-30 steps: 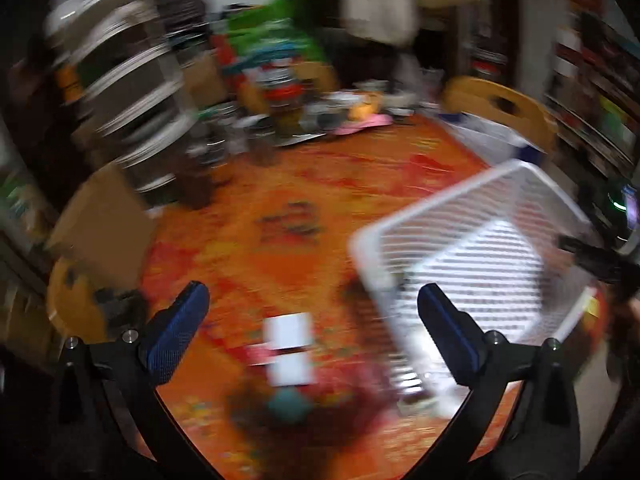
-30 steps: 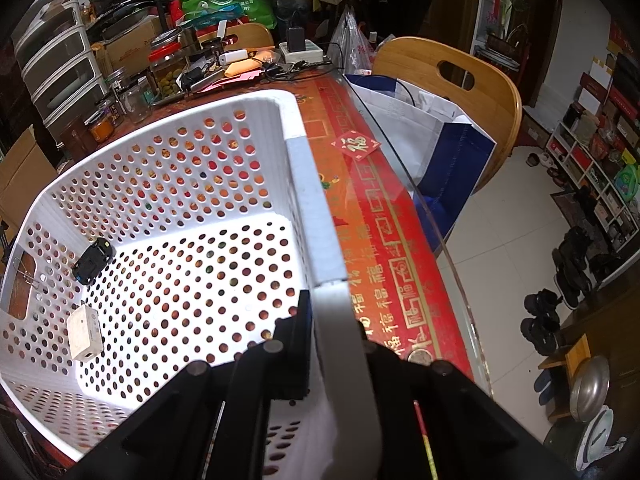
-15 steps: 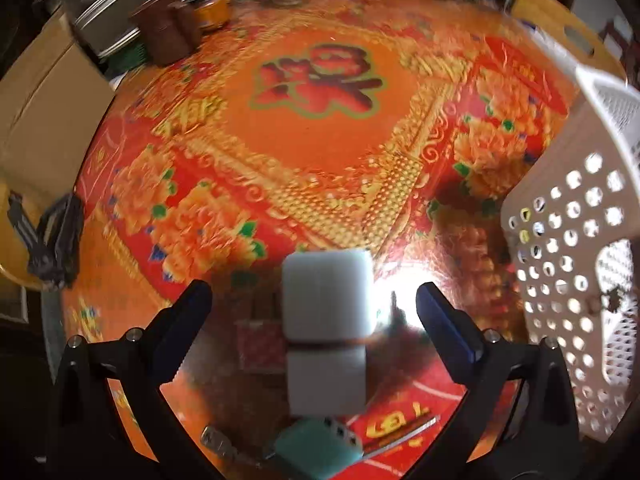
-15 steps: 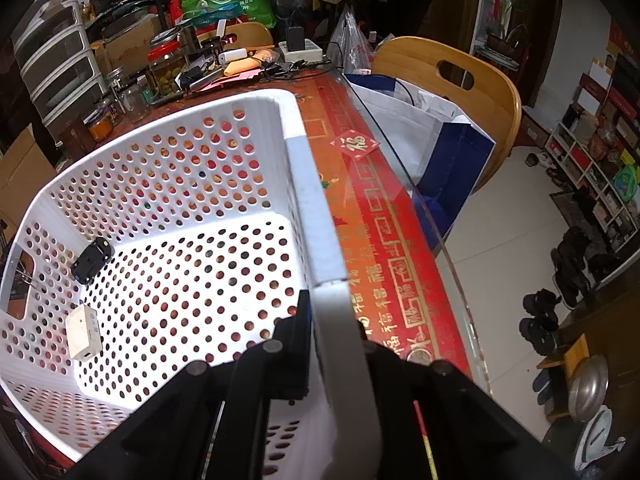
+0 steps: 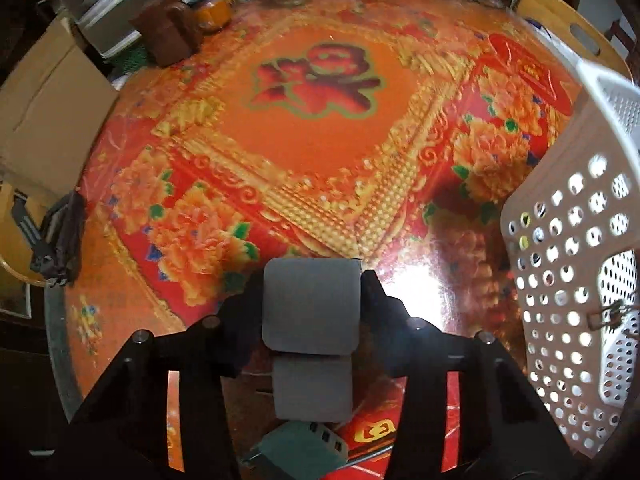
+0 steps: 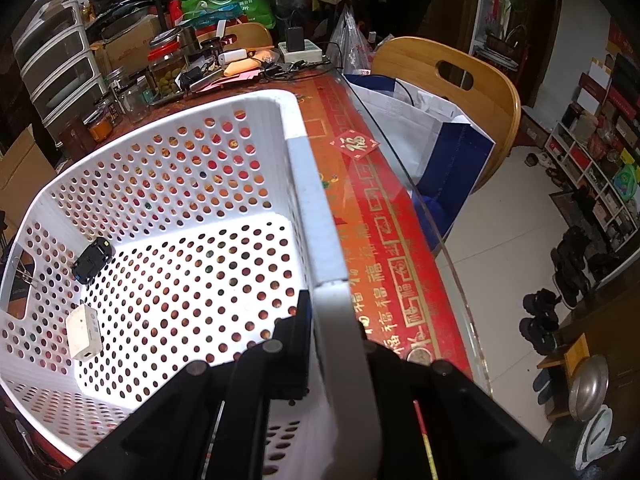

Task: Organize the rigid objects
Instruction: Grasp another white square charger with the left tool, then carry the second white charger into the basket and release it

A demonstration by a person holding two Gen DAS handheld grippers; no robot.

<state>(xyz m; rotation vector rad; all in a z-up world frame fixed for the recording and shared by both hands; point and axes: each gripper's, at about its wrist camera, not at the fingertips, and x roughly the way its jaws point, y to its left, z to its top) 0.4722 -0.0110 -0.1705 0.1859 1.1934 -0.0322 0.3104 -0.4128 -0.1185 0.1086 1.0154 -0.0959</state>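
Observation:
My left gripper [image 5: 312, 300] is shut on a white rounded box [image 5: 311, 306]; its reflection shows in the glossy orange and red table [image 5: 312, 136] just below. A teal adapter [image 5: 298, 454] lies on the table under the gripper. The white perforated basket [image 5: 576, 280] stands at the right. My right gripper [image 6: 332, 332] is shut on the basket's right rim [image 6: 316, 220]. Inside the basket lie a black device [image 6: 93, 260] and a white charger [image 6: 83, 332] by the left wall.
Jars [image 5: 208, 8] and clutter stand at the table's far edge. A cardboard box [image 5: 44, 108] is off the left side. A wooden chair [image 6: 452, 80] with a blue and white bag [image 6: 440, 148] stands beyond the right edge. Shoes [image 6: 560, 280] lie on the floor.
My left gripper swung down over the table and closed on the white box, which it was open around half a second ago. The right gripper and basket have not moved.

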